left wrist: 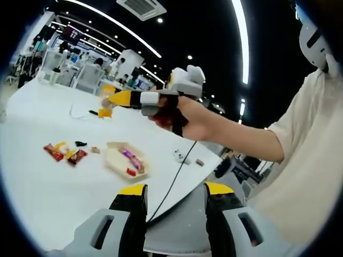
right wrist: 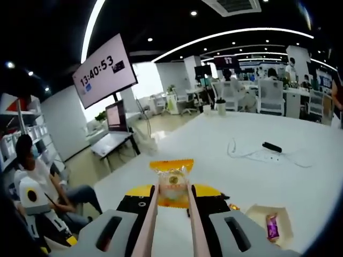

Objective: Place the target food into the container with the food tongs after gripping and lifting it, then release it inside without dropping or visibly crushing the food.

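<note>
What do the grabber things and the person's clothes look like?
The left gripper has grey bodies with black jaws tipped in yellow. The right gripper is grey, black and yellow too, with a black cable hanging down. Pale tongs run along its jaws. The person wears a cream short sleeve.

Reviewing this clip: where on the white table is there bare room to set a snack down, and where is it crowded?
Bare table lies nearer the camera than the candy pile and the tray, and also between the pile and the cable farther back. It is crowded around the pile and tray. The right gripper holds tongs clamping a wrapped snack.
</note>
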A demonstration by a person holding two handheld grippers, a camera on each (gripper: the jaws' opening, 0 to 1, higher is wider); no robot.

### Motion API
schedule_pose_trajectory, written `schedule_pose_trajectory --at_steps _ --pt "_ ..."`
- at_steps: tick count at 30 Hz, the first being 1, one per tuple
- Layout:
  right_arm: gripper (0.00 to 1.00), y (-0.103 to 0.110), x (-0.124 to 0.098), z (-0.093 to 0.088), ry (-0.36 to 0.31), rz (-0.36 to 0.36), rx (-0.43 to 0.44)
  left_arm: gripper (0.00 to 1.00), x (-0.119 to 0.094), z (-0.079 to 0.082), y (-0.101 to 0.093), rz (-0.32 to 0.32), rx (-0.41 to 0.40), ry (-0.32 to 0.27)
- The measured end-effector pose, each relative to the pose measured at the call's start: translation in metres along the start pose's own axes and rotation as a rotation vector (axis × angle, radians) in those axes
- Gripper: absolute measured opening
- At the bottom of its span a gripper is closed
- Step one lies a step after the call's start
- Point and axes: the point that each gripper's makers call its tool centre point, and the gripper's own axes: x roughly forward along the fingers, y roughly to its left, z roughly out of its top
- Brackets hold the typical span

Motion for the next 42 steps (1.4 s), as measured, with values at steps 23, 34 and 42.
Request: schedule_pose_trajectory --at_steps 23,34,42 --pt "0.26 -0.028 -0.026 -0.004 -0.022 -0.059 0.025 0.41 0.004 -0.011 -0.011 -0.021 0.001 0.019" --pt "0.26 -0.048 -0.039 -0.003 -0.038 -0.098 0.049 0.41 0.007 -0.011 -0.012 -0.028 0.003 0.028" --pt "0.26 -0.059 -0.049 -0.005 -0.043 -0.124 0.059 0.41 0.010 -0.012 -0.012 -0.037 0.005 0.038"
